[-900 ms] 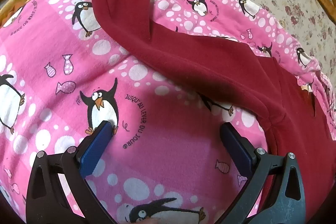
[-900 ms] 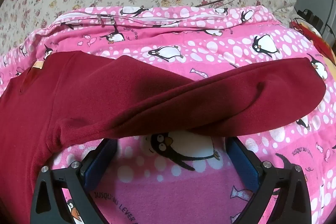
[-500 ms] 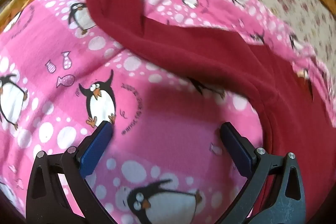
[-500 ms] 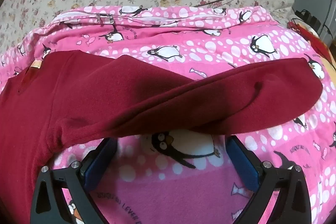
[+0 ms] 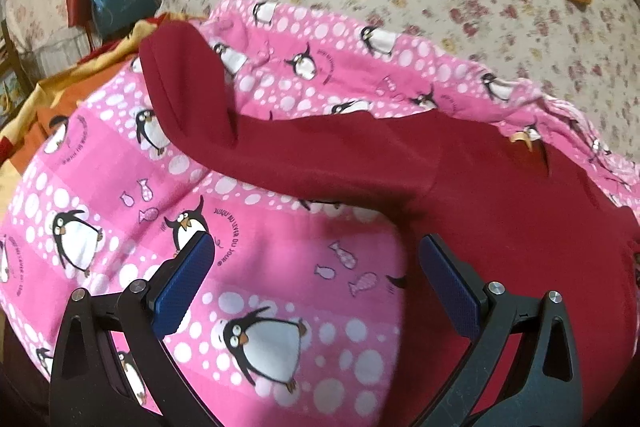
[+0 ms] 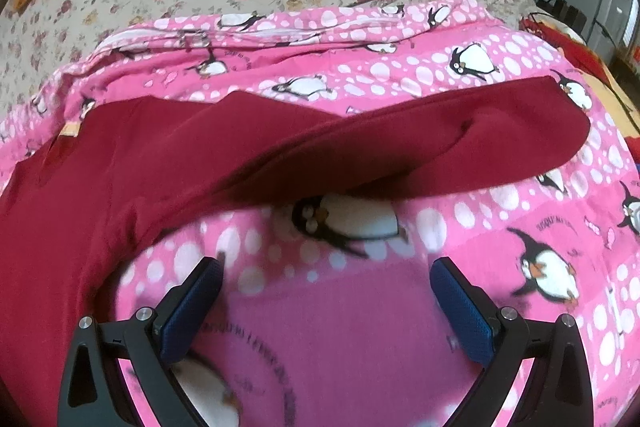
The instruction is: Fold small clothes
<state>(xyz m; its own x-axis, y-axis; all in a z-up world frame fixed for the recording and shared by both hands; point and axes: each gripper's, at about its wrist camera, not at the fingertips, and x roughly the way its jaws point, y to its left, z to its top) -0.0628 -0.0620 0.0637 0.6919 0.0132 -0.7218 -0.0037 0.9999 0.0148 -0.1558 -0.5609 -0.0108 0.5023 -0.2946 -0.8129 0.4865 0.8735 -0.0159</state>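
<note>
Since the earlier views, both tools have been drawn back and up from the dark red garment (image 5: 460, 187): a broader band of the pink penguin blanket (image 5: 280, 267) is now seen ahead of the left gripper (image 5: 316, 287), and of the right gripper (image 6: 326, 303), whose tips had been almost under the sleeve edge. Both pairs of jaws are spread wide with nothing between them. The garment lies flat beyond the tips with its sleeves stretched outward, its body beside the left gripper's right finger, so folding is judged not yet begun.
</note>
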